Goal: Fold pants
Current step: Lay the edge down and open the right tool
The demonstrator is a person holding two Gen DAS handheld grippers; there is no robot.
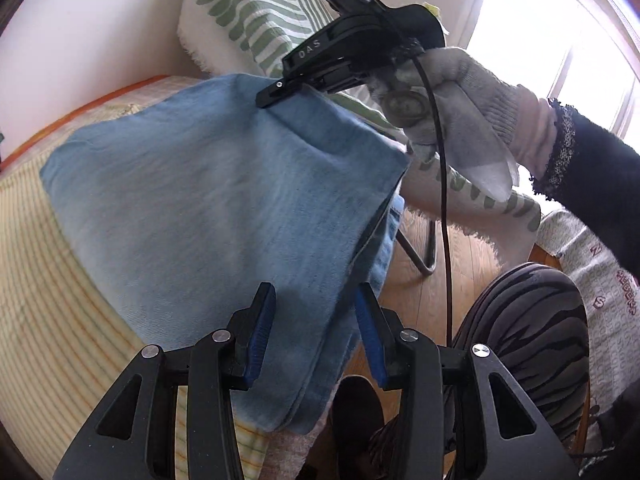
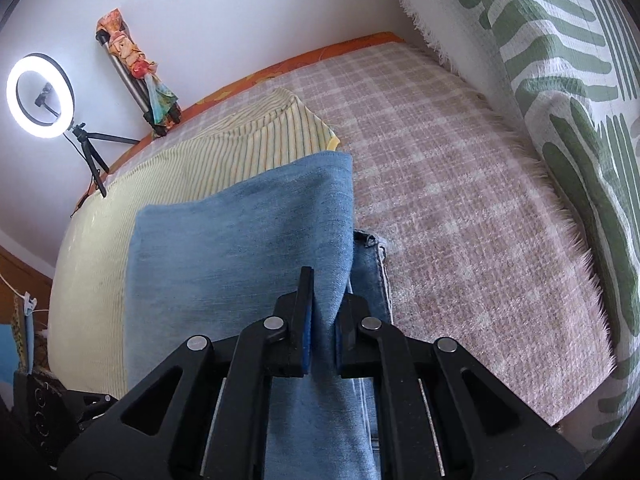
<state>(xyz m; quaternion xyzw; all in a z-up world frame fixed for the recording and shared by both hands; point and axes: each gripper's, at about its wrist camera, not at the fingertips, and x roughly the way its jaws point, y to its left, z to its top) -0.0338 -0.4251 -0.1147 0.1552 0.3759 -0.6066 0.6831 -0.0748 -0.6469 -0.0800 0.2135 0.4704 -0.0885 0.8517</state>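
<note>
Blue denim pants (image 2: 240,248) lie folded over on the bed (image 2: 460,208), partly covering a striped yellow cloth (image 2: 224,148). Your right gripper (image 2: 322,344) pinches a fold of the pants at their edge, pads against the fabric. Your left gripper (image 1: 316,328) stands parted, the near end of the pants between its fingers (image 1: 262,320) without being squeezed.

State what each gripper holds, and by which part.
The right gripper pinches a raised fold of the jeans near their edge. The left gripper holds nothing; its jaws stand apart over the jeans.
</note>
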